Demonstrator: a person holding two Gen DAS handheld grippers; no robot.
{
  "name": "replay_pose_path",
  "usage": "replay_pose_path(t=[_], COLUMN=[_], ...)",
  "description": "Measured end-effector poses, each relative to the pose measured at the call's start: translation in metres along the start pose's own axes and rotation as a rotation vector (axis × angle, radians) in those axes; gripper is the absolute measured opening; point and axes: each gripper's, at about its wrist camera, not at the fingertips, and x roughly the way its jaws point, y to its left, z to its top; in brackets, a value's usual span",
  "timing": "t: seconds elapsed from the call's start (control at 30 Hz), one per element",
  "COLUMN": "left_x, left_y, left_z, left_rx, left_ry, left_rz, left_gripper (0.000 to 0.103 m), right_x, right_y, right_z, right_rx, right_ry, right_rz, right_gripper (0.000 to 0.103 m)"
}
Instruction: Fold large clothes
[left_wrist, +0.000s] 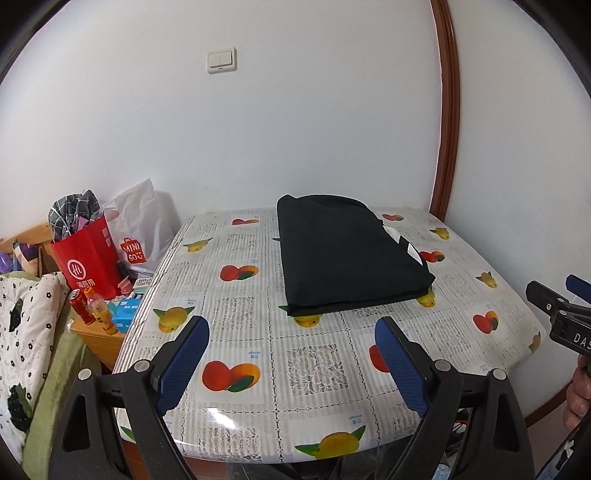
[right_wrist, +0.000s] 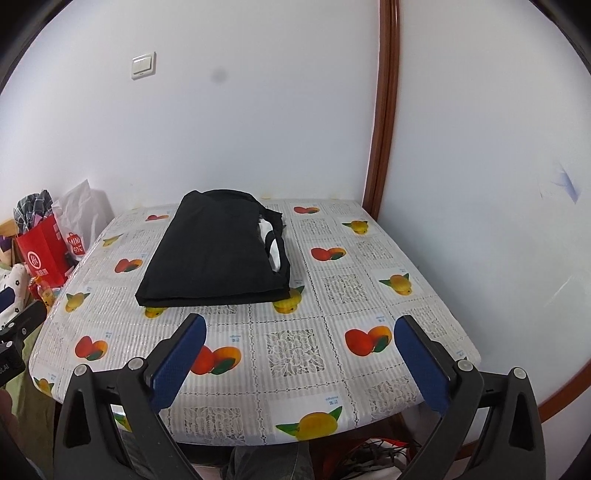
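Crowding the far left of the left wrist view, a quilt with black flowers (left_wrist: 26, 321) lies on a bed, and beside it a low wooden stand (left_wrist: 98, 338) carries a red drink can (left_wrist: 79, 304), an orange bottle (left_wrist: 101, 312) and a blue box (left_wrist: 123, 317). Behind them stands a red paper bag (left_wrist: 86, 258) stuffed with checked cloth, with a white shopping bag (left_wrist: 142, 229) just beside it against the wall. A light switch (left_wrist: 221, 60) sits high on that wall.

Next comes the bench (left_wrist: 258, 424), covered with a fruit-printed cloth. The left tongs (left_wrist: 291, 332) hang over its near edge, blue pads spread wide with nothing between them, only the cloth showing in the gap.

The folded black garment (left_wrist: 347, 254) lies flat on the far half of the bench, near the wall, as a neat stacked rectangle. A bit of white shows at its right edge, seen more clearly in the right wrist view (right_wrist: 271, 254). It is well apart from both tongs.

The right tongs (right_wrist: 300, 334) also hover at the near edge of the bench, pads spread wide and empty. From the left wrist view they show at the right border as a black frame with a blue pad, a hand (left_wrist: 580, 398) partly visible below.

A brown wooden trim (right_wrist: 386, 110) runs up the wall at the far right corner of the bench.
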Motion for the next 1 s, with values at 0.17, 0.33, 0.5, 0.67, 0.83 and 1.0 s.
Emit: replay_pose_path(t=[0.17,0.33,0.5,0.67,0.83,1.0], left_x=[0.0005,0.0008,0.0010,0.0008,0.0014,0.0016], left_y=[0.0011,0.0028,0.0032,0.0034,0.0030,0.0027], left_z=[-0.0007,-0.0006,-0.0008,-0.0008,-0.0013,-0.0018], left_rx=[-0.007,-0.015,-0.017,-0.018,-0.019,-0.021], left_ry=[0.003,0.007,0.008,0.010,0.014,0.018], left_rz=[-0.001,0.001,0.002,0.001,0.000,0.000], left_gripper=[0.091,0.091,0.091,0.091,0.091,0.091], right_x=[0.0006,0.0019,0.0027,0.0029,0.0040,0.0048], right_y=[0.0016,0.0024,0.0017,0.0015,0.0011,0.0001], right_z=[-0.0005,-0.0007,-0.0009,-0.0010,-0.0021,-0.0026], right_rx=[-0.007,-0.008,-0.008,-0.007,-0.006,-0.004], right_ry=[0.000,0.003,0.004,0.004,0.009,0.011], right_rz=[0.002,0.002,0.003,0.003,0.003,0.002], right_gripper=[0.101,0.101,0.101,0.102,0.102,0.102])
